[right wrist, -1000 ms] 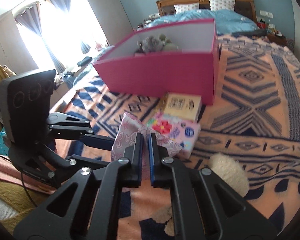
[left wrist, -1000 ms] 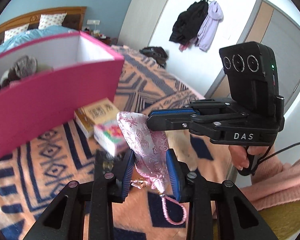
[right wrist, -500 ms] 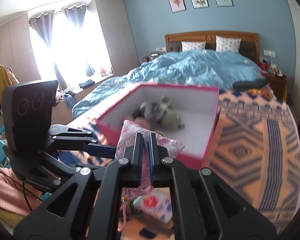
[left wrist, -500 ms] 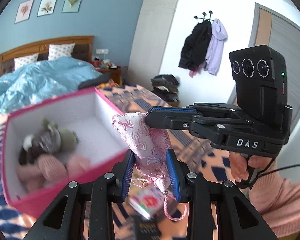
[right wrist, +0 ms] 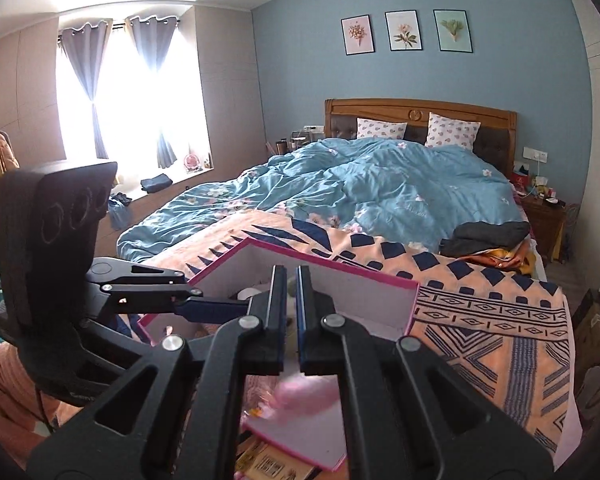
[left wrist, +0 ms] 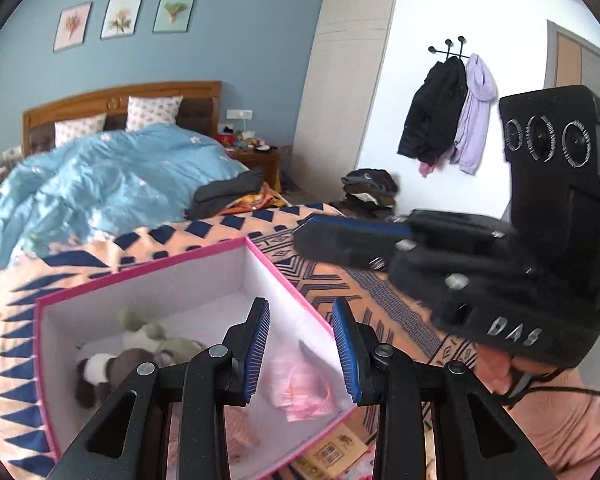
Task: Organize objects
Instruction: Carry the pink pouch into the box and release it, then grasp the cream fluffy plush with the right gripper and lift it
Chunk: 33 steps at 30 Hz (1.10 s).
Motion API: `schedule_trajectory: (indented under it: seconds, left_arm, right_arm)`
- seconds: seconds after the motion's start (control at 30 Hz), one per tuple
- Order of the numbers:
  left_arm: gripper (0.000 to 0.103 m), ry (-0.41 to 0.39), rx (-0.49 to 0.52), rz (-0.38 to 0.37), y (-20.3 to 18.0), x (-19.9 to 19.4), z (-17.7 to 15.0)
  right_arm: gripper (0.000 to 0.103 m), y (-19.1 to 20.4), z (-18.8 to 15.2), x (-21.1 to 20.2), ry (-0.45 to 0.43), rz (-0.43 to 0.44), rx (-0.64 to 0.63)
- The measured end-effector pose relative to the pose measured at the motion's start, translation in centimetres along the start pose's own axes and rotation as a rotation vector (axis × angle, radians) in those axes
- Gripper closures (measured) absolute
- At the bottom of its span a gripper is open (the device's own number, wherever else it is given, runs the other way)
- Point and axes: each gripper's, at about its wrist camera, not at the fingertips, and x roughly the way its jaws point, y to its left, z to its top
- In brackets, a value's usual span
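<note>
The pink drawstring pouch (left wrist: 296,384) shows blurred and small, down inside the pink box (left wrist: 140,276), against its near wall. My left gripper (left wrist: 300,308) hovers above it, pads at a narrow gap, and nothing sits between the tips. My right gripper (right wrist: 291,272) is shut with nothing in its jaws; the pouch (right wrist: 304,396) is a pink blur below its body. In the left wrist view the right gripper (left wrist: 304,236) hangs over the box's far right corner. Plush toys (left wrist: 140,344) lie in the box.
The box stands on a patterned orange and navy blanket (right wrist: 480,320) on the bed. Flat printed boxes (left wrist: 332,448) lie by its near corner. A blue duvet (left wrist: 100,184) and folded dark clothes (left wrist: 228,196) lie beyond. A hand in a pink sleeve (left wrist: 560,420) holds the right gripper.
Both grippers have risen and now look down over the box. The pouch, held between both pairs of jaws before, has left the right jaws and dropped lower into the box.
</note>
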Motion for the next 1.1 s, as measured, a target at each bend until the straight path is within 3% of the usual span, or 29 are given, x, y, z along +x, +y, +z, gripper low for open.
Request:
schedule_trajectory:
  seconds: [0.07,0.23,0.47,0.83,1.1]
  left_arm:
    - [0.071,0.022,-0.017,0.040,0.8,1.2,0.0]
    - [0.070,0.070,-0.043,0.032,1.7,2.7,-1.8]
    - [0.056,0.085,-0.015,-0.008,0.4,2.1,-4.3]
    - [0.046,0.020,0.067,-0.092,-4.5,-2.4,-7.6]
    - [0.046,0.128,0.080,-0.190,-7.9,-1.3,-12.1]
  right_arm:
    - [0.098,-0.6,-0.2,1.0,0.026,0.003,0.013]
    - [0.098,-1.9,-2.0,2.0,0.073,0.005,0.058]
    - [0.095,-3.5,-5.2,1.4,0.143,0.005,0.131]
    - [0.071,-3.0,-9.4,-3.7,0.136,0.037,0.208]
    - [0.061,-3.4,-16.1,-6.0,0.238,-0.009,0.326]
